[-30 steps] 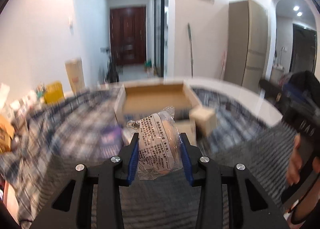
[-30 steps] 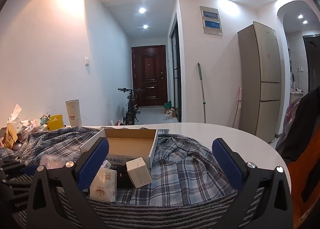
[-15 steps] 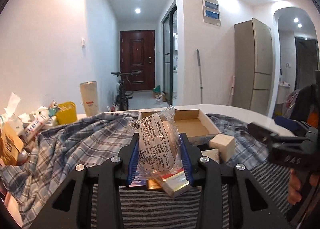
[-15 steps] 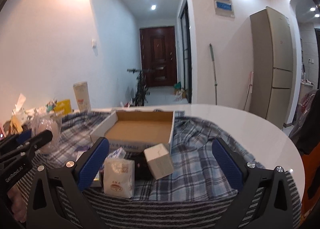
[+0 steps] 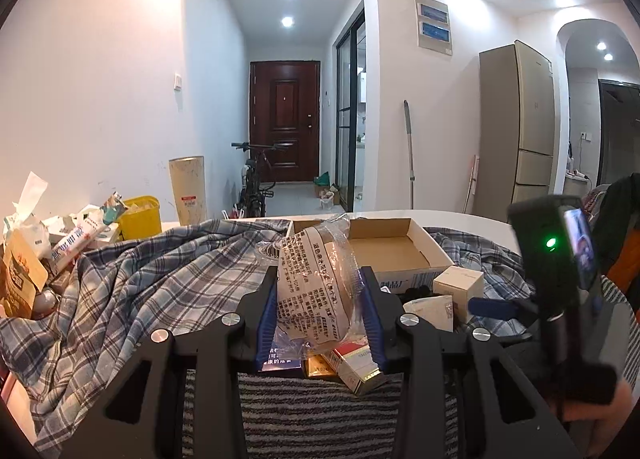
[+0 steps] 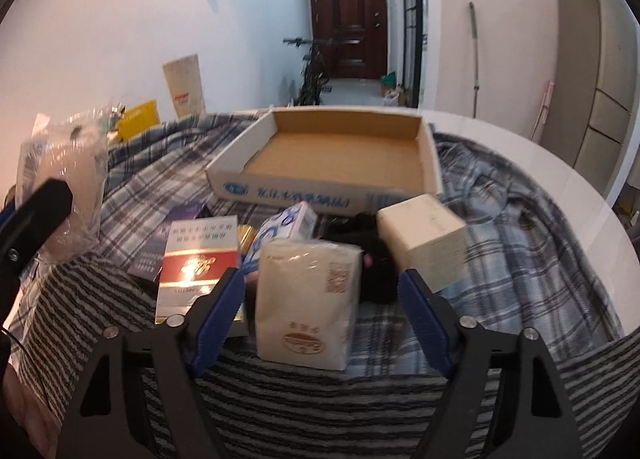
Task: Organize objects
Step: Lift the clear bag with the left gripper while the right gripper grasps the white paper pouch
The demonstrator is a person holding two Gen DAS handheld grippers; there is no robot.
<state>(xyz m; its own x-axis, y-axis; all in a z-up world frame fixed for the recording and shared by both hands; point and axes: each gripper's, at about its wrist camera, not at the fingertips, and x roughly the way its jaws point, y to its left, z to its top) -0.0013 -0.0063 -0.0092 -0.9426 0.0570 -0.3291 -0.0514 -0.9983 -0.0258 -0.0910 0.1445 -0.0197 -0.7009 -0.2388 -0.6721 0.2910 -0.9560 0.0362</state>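
My left gripper (image 5: 319, 295) is shut on a clear plastic packet (image 5: 316, 283) with black print, held above the pile; the packet also shows at the left of the right wrist view (image 6: 60, 187). My right gripper (image 6: 320, 287) is open, its blue pads either side of a beige tissue pack (image 6: 306, 299) without touching it. An empty cardboard tray (image 6: 340, 155) lies behind the pile. Around the tissue pack lie a red-and-white cigarette box (image 6: 198, 259), a blue-and-white box (image 6: 288, 223), a cream cube box (image 6: 424, 239) and a black object (image 6: 372, 255).
A plaid cloth (image 6: 520, 227) and a striped cloth (image 6: 320, 411) cover the round white table (image 6: 560, 163). At the left edge stand a yellow box (image 5: 140, 215), a paper cylinder (image 5: 188, 191) and snack bags (image 5: 24, 271). A fridge (image 5: 516, 123) stands at the right.
My right gripper has dropped and moved forward over the pile, now straddling the tissue pack. My left gripper has steadied with the packet still held, pointing more level.
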